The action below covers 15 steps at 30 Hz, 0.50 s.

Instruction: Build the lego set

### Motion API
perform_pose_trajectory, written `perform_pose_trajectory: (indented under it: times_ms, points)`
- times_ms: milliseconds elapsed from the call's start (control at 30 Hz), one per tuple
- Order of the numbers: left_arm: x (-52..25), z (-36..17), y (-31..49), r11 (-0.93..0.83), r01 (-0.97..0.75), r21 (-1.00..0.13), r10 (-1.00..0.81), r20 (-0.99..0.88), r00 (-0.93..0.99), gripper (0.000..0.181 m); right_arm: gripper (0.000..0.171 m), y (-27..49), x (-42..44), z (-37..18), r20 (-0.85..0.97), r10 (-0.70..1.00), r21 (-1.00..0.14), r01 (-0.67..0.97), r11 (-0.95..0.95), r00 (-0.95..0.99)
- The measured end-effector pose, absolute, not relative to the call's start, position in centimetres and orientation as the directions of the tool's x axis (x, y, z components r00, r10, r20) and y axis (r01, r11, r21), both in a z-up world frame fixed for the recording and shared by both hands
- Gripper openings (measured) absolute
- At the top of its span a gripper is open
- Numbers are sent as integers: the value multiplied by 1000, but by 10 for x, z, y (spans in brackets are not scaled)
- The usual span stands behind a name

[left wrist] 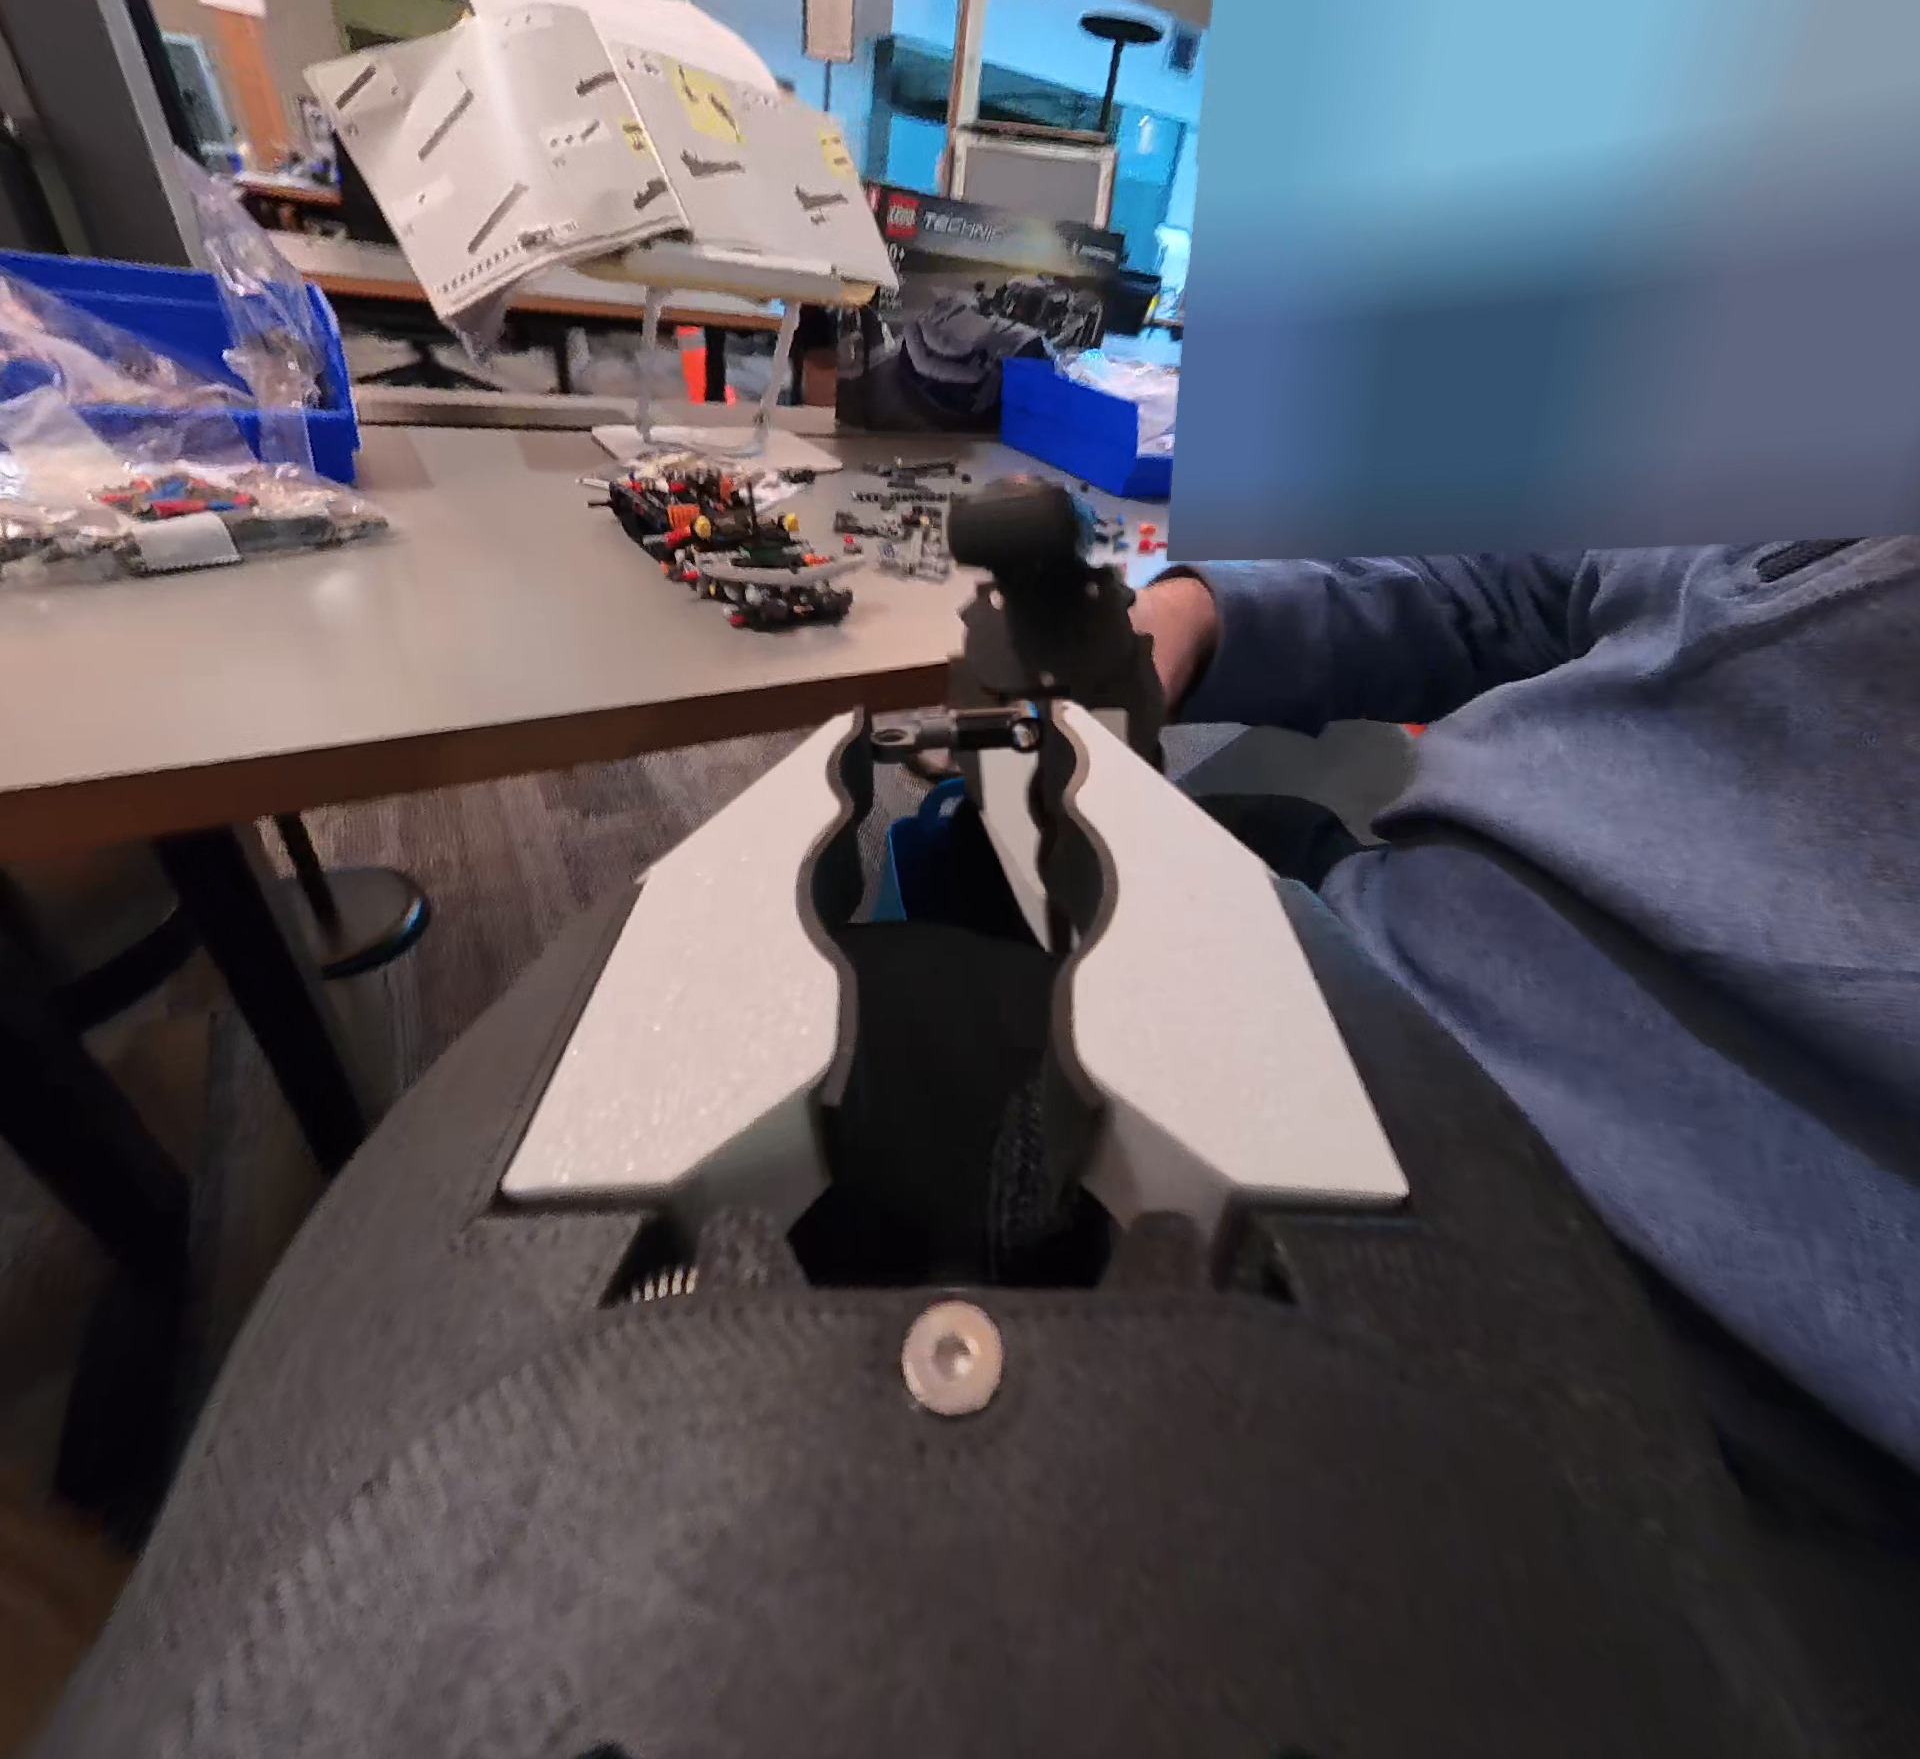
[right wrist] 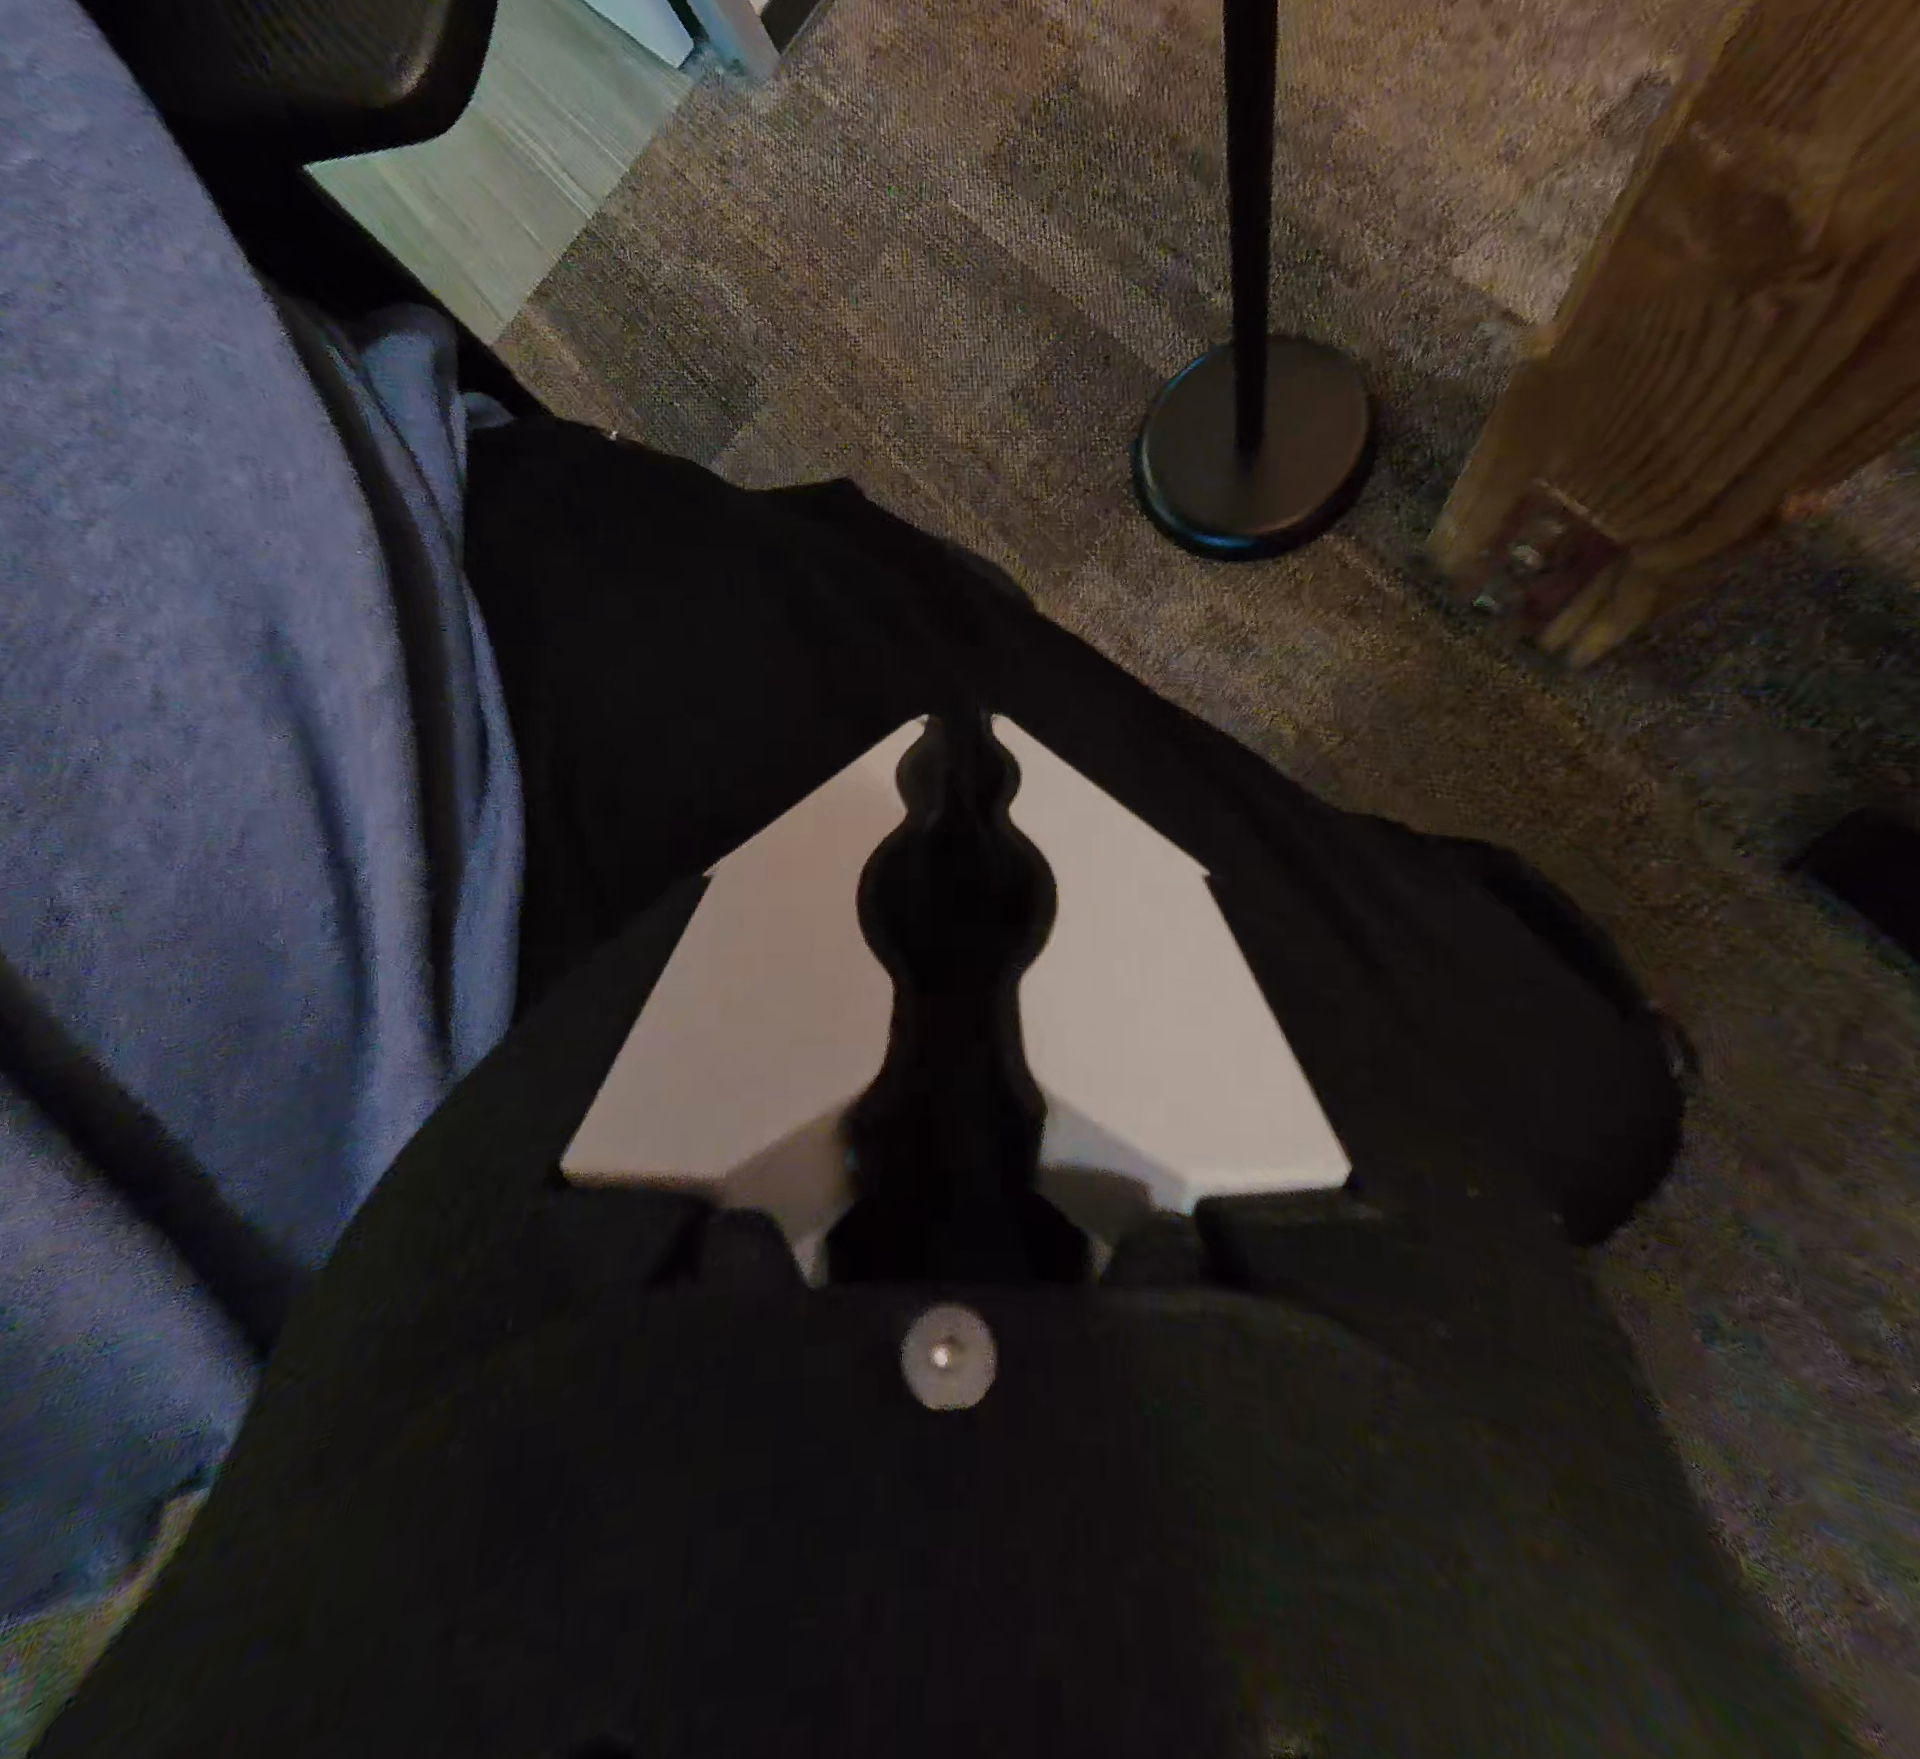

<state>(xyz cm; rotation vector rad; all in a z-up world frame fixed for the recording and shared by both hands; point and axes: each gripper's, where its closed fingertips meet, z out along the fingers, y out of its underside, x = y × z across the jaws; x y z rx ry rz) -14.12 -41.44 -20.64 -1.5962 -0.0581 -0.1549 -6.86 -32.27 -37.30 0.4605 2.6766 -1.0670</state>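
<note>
Your left gripper [left wrist: 961,738] grips a small black piece [left wrist: 954,730] at the tips of its jaws, held off the worktop [left wrist: 416,649] near your lap. The half-built model [left wrist: 732,546] lies on the worktop with loose parts [left wrist: 904,514] beside it, so much building is left. Your right gripper [right wrist: 961,722] points down at your lap; its jaws look closed, and I cannot tell if they hold anything.

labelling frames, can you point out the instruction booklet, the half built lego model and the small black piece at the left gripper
instruction booklet [left wrist: 582,151], left wrist view, open page
half built lego model [left wrist: 727,546], left wrist view, its middle
small black piece [left wrist: 956,730], left wrist view, its shaft
</note>
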Motion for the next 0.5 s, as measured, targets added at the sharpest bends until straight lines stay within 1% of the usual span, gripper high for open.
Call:
perform_pose_trajectory:
  times_ms: [67,200,367,500]
  points:
    - [-126,-207,-420,-54,132,-990,-41,134,990,31,4,-331,-68,-368,-297,180,-656,337,675,-938]
    - [-89,-203,-437,-99,119,-988,-4,120,993,31,5,-352,-54,-371,-230,99,-658,230,717,-968]
    - [-27,-199,-477,-154,100,-983,87,87,992,30,5,-397,-15,-371,-107,-102,-667,-5,745,-989]
    - [27,-190,-523,-129,125,-984,223,94,970,30,7,-451,16,-363,-7,-279,-656,-207,726,-960]
